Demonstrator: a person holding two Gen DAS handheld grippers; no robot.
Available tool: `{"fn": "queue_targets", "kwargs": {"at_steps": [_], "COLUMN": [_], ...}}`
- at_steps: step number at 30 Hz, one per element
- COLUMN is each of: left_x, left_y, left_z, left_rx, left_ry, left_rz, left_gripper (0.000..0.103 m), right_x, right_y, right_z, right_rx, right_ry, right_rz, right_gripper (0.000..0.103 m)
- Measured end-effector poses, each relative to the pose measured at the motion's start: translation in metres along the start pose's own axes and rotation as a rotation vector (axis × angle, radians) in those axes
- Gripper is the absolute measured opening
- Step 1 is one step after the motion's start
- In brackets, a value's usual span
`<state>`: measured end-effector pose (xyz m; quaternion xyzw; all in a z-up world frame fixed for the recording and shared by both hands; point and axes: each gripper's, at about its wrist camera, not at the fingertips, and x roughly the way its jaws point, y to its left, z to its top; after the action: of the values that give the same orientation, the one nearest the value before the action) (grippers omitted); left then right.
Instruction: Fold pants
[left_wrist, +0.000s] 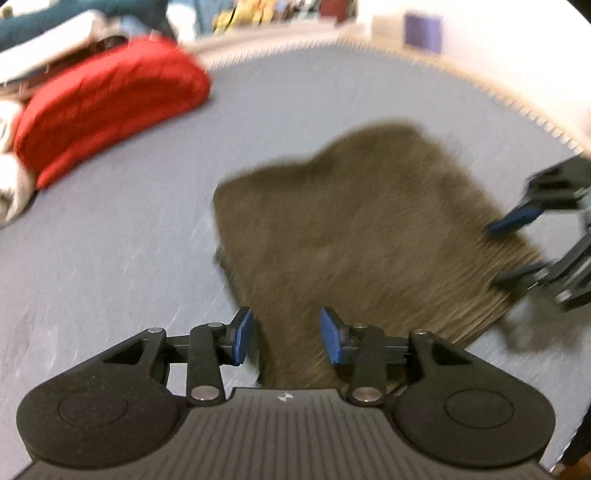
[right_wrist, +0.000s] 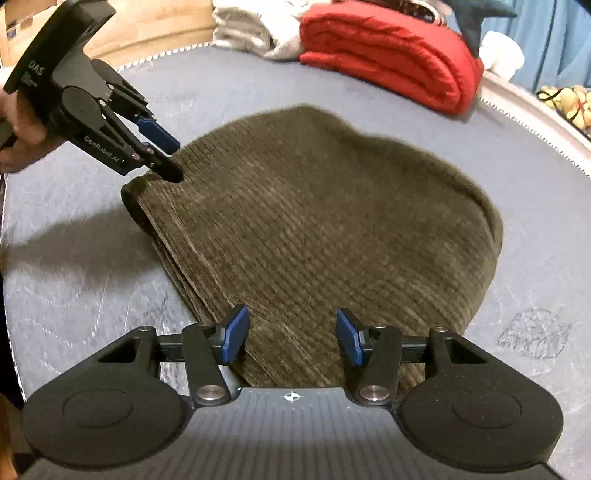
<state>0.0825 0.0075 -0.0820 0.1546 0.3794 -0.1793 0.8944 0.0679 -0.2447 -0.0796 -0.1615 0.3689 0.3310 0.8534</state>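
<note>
Left gripper (left_wrist: 286, 335): blue-padded jaws spread, nothing pinched; the near edge of the folded olive-brown corduroy pants (left_wrist: 354, 229) shows in the gap below the pads, contact not clear through the motion blur. From the right wrist view the same left gripper (right_wrist: 168, 157) sits at the pants' far-left corner, one dark fingertip down on or just at the fabric, the blue pad raised above it, jaws parted

Right gripper (right_wrist: 291, 338): jaws spread as well, pads either side of the near edge of the pants (right_wrist: 314, 221), not pressing on them. In the left wrist view the right gripper (left_wrist: 506, 251) comes in from the right side, both fingers apart over the stacked layered edge of the cloth

Pants lie flat, folded into a compact rounded block with layered edges showing on the left side in the right wrist view, in the middle of a grey-blue quilted mattress (right_wrist: 92, 280) with a toothed light trim round its border

A person's hand (right_wrist: 22, 125) holds the left gripper's handle at the frame edge

Beyond the pants, well apart from them: a folded red padded blanket (right_wrist: 391, 55) near the mattress's far edge, with a heap of pale grey and white clothes (right_wrist: 247, 29) beside it
</note>
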Motion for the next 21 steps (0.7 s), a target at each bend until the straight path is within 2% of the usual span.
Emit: {"fn": "queue_targets", "kwargs": {"at_steps": [2,3,5,6,8,12,14,18,20,21], "left_x": [-0.003,-0.001,0.020,0.028,0.030,0.015,0.009,0.004,0.009,0.016], "left_y": [-0.006,-0.012,-0.024,-0.029,-0.032,-0.023,-0.020,-0.022,-0.030,-0.034], "left_z": [0.000,-0.002,-0.011,-0.017,-0.015,-0.006,-0.005,0.002,0.001,-0.001], "left_rx": [0.015,0.037,0.099,0.133,0.140,0.072,0.043,0.004,0.007,0.021], "left_ry": [-0.026,-0.008,0.121,0.154,0.146,0.054,0.019,-0.013,0.018,0.059], "left_rz": [-0.073,-0.094,-0.102,-0.085,-0.076,-0.090,-0.106,-0.196,-0.264,-0.275], "left_gripper": [0.046,0.046,0.048,0.049,0.049,0.049,0.049,0.049,0.049,0.049], "right_x": [-0.002,-0.001,0.004,0.004,0.003,-0.009,-0.017,-0.028,-0.030,-0.028], "right_y": [-0.002,-0.001,0.002,0.004,0.006,0.004,-0.007,-0.054,-0.081,-0.093], "right_z": [0.000,-0.002,-0.006,-0.008,-0.004,-0.001,0.002,0.002,-0.003,-0.008], "right_rx": [0.019,0.019,-0.009,-0.025,-0.032,-0.010,0.058,0.351,0.518,0.594], "right_ry": [-0.011,-0.001,0.034,0.040,0.036,-0.035,-0.107,-0.238,-0.280,-0.288], "right_rz": [0.012,0.013,0.000,-0.002,0.009,-0.004,-0.036,-0.130,-0.164,-0.174], "right_gripper": [0.055,0.055,0.055,0.055,0.056,0.057,0.061,0.065,0.065,0.065]}}
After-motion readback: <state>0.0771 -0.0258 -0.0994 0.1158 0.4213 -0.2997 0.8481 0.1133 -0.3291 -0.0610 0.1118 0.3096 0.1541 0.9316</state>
